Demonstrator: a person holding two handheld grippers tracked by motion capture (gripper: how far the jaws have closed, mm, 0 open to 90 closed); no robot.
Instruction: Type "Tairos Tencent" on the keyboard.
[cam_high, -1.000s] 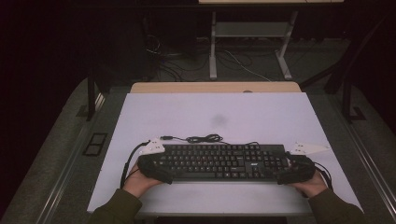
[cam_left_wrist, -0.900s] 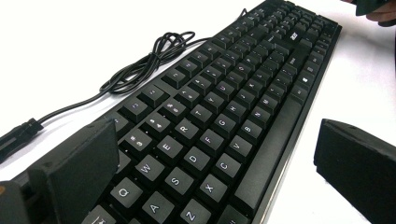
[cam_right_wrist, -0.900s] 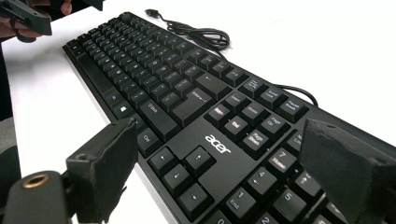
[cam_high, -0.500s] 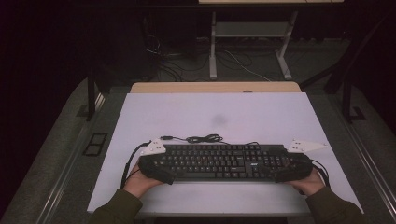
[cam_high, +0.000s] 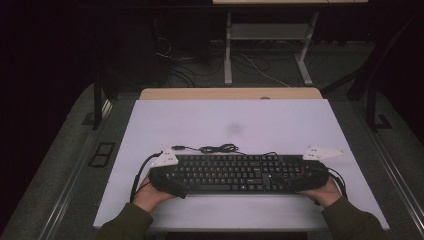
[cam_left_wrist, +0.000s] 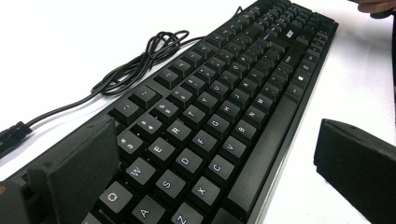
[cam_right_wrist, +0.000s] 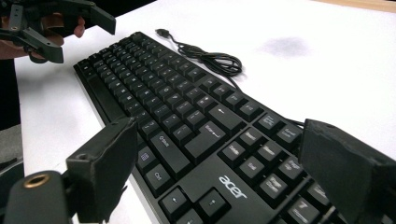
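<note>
My jaws stand apart on both grippers, each pair straddling one end of the keyboard (cam_high: 237, 172) without clamping it. The white table (cam_high: 230, 120) carries the keyboard near my edge, lying flat. My left gripper (cam_high: 167, 181) sits at its left end, my right gripper (cam_high: 309, 176) at its right. The keyboard's cable (cam_high: 216, 148) lies coiled just behind it.

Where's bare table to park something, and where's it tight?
Free: the wide white stretch between the cable and the table's far edge, plus a narrow strip along the near edge in front of the keyboard. Tight: both keyboard ends, where the left tongs and right tongs straddle it, jaws open.
</note>
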